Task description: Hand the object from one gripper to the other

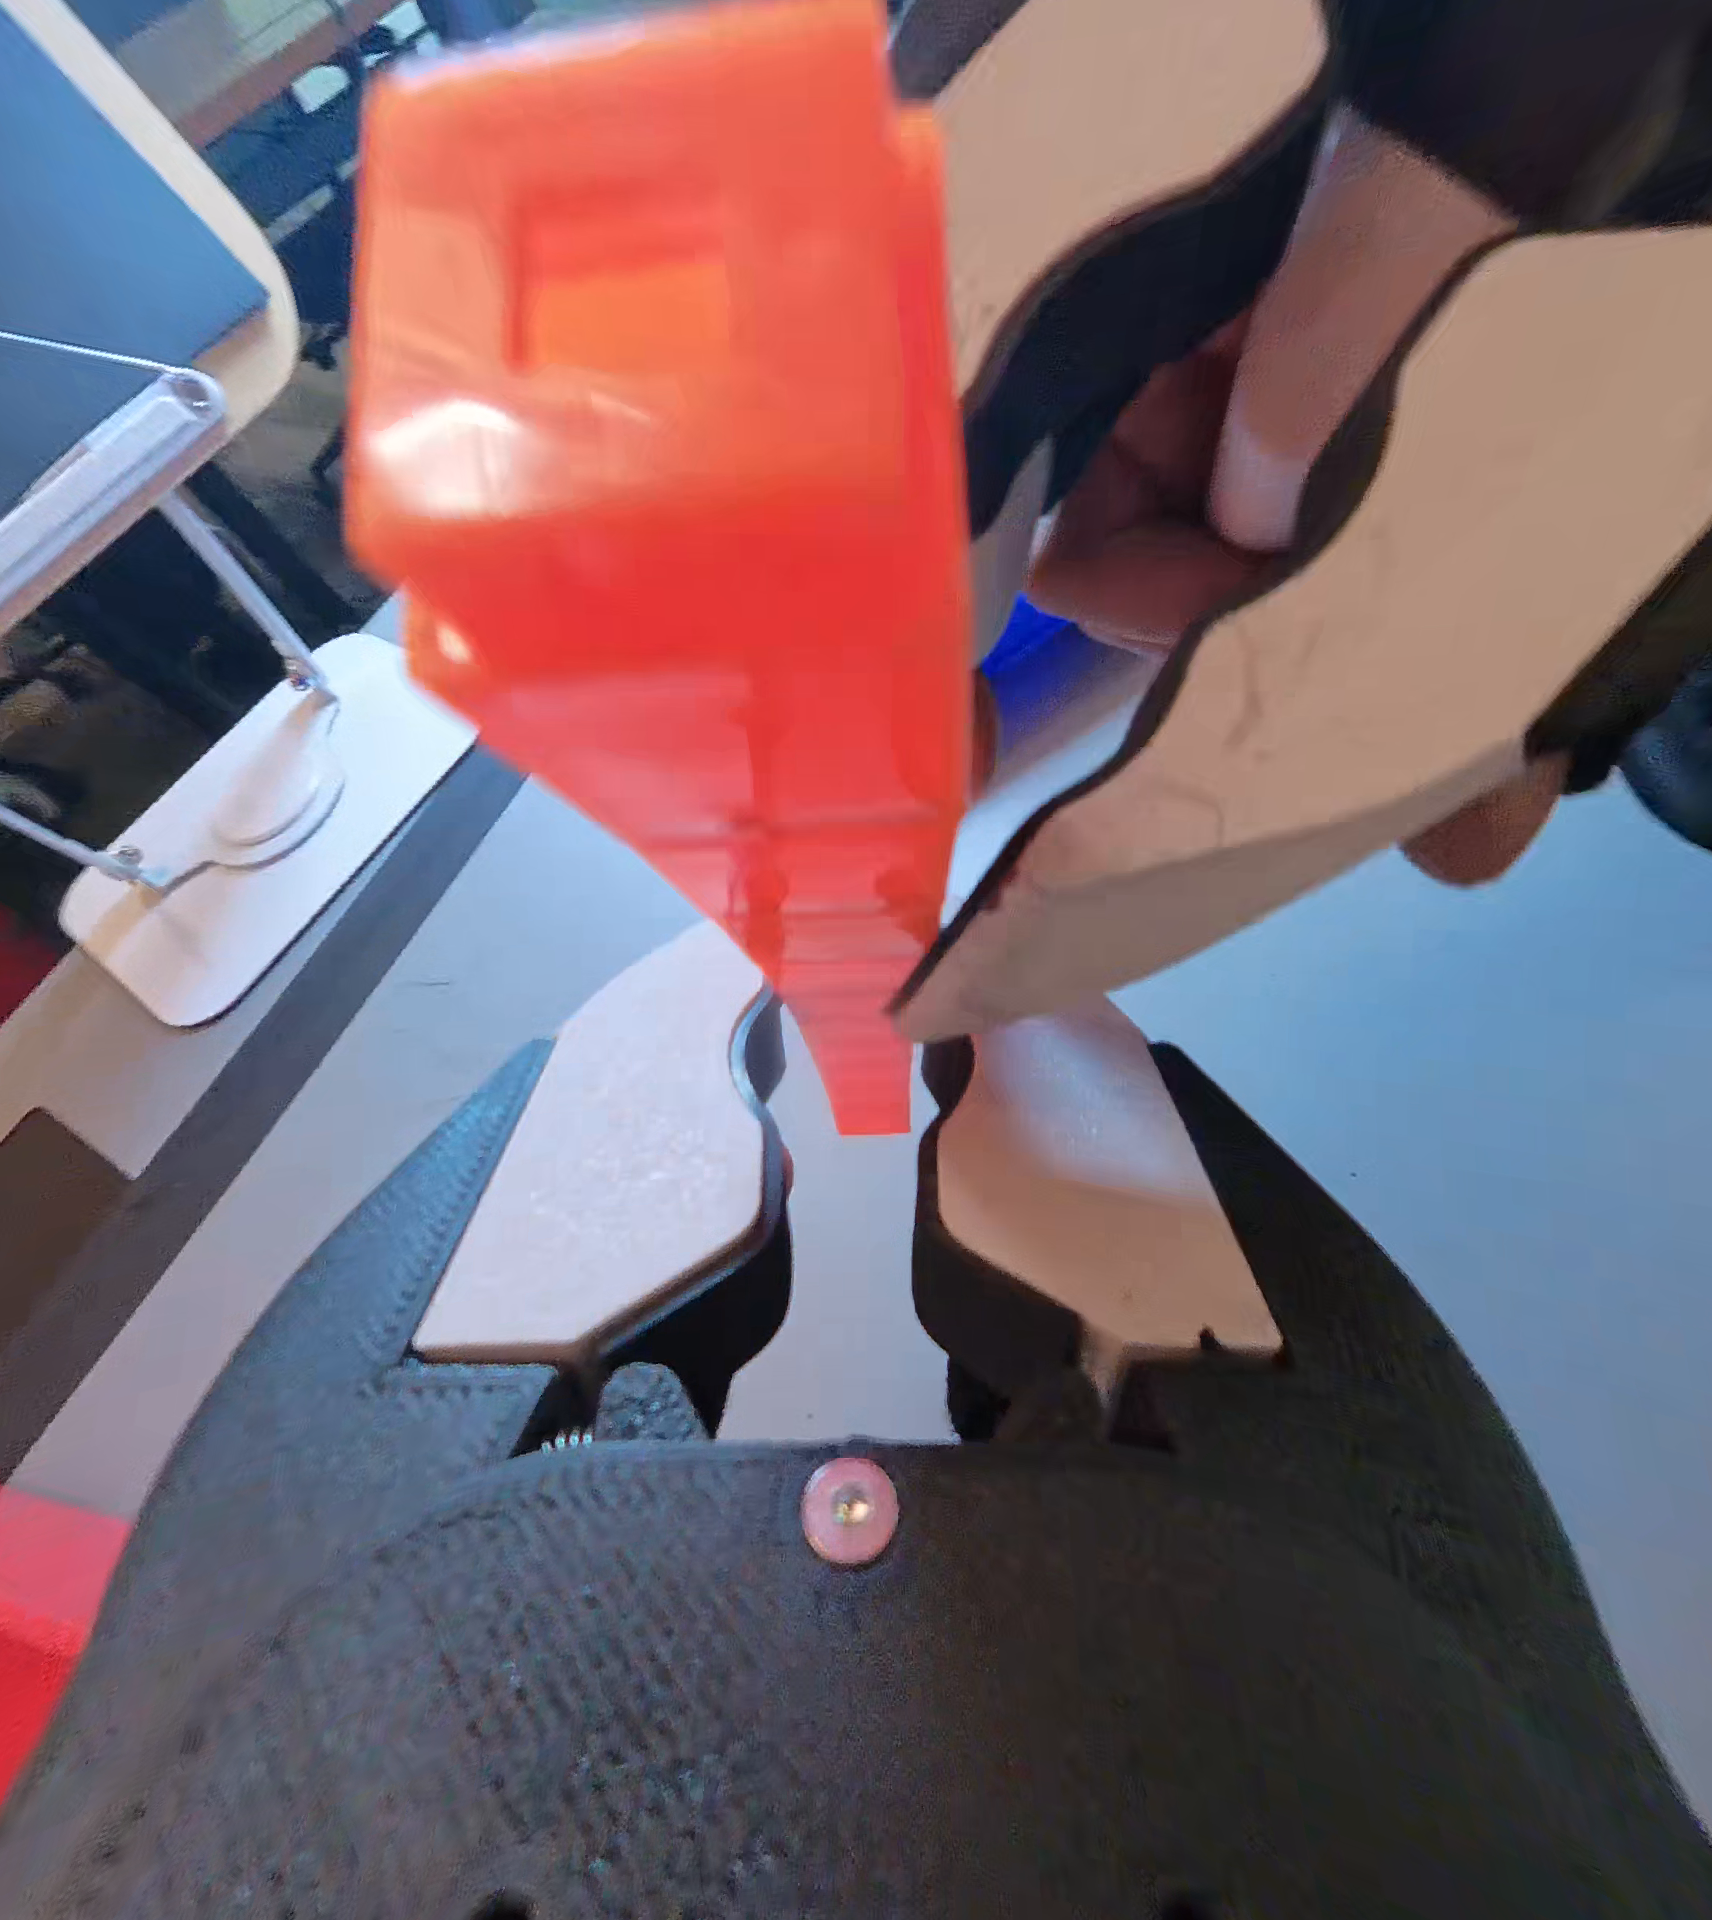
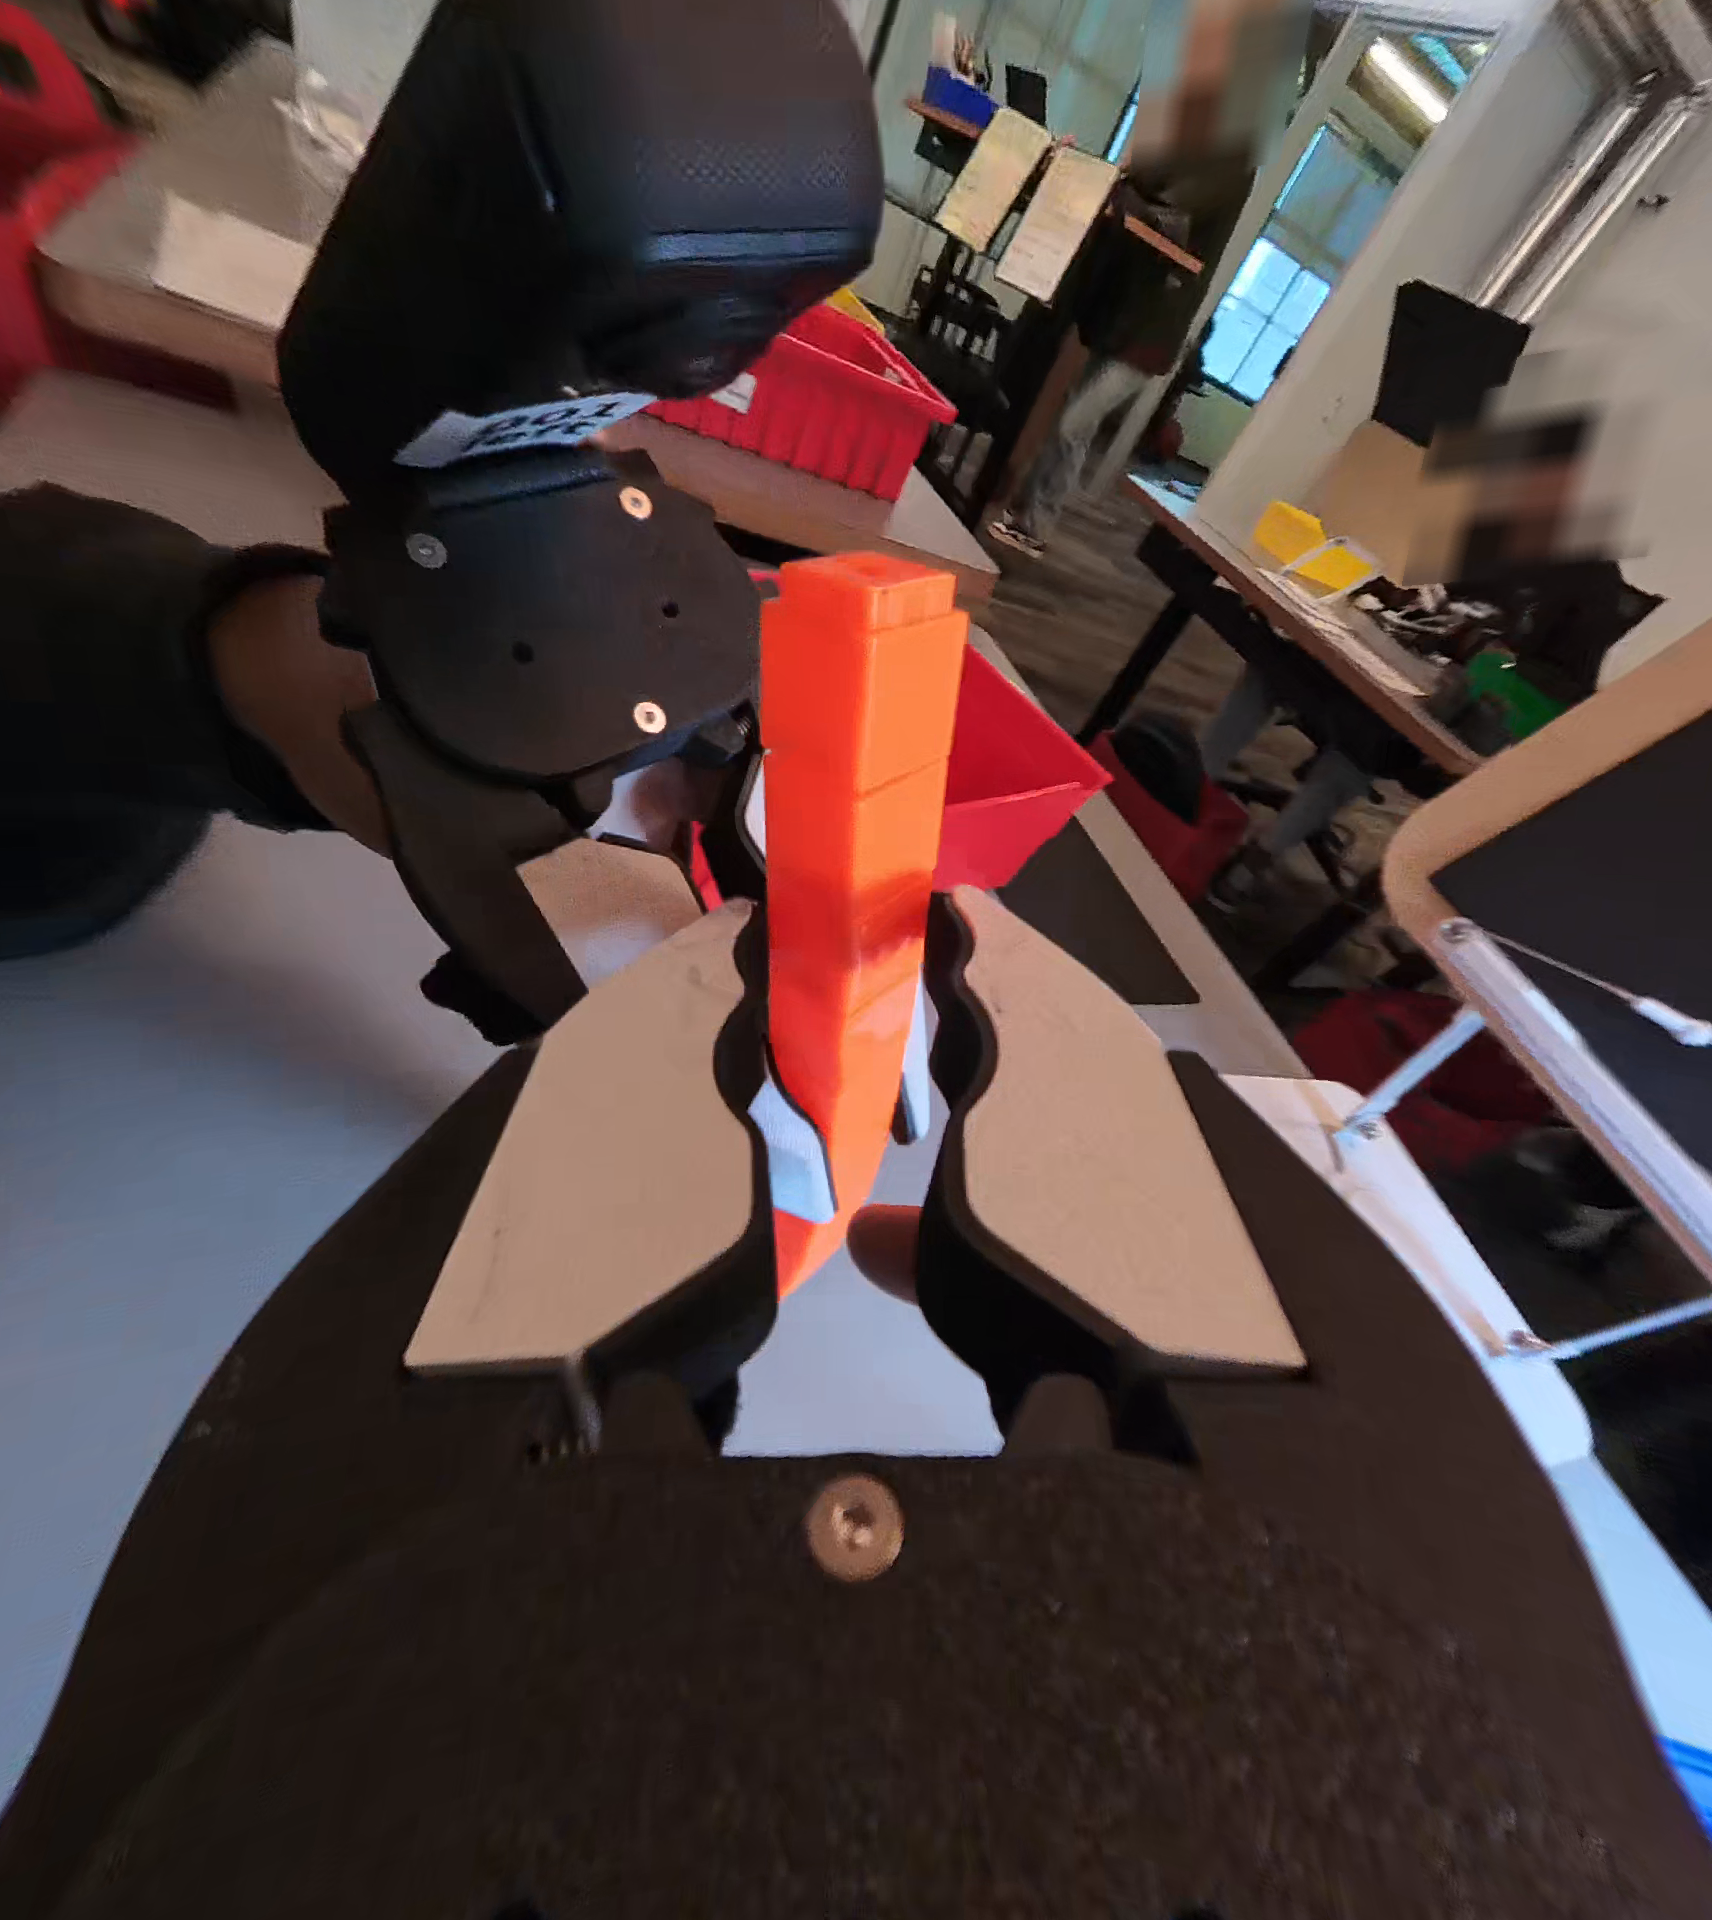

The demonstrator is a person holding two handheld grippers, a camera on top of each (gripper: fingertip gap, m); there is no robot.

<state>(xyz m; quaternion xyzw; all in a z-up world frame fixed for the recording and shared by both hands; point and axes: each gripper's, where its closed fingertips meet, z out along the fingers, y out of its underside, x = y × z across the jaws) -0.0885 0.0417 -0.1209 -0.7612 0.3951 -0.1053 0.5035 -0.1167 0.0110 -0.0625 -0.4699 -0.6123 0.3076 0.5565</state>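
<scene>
We note the right gripper [image 2: 847, 1049] closed on the lower part of the orange block [image 2: 857, 831], which stands upright above the white table [image 2: 104, 1143]. The left gripper [image 1: 850, 1122] has its fingers narrowly parted around the block's thin end; whether they touch it we cannot tell. A red bin [image 2: 1013, 769] sits behind.

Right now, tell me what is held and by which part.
The orange plastic bar, clamped near its lower end by the right claw. The left claw only straddles its tip, gaps showing.
</scene>
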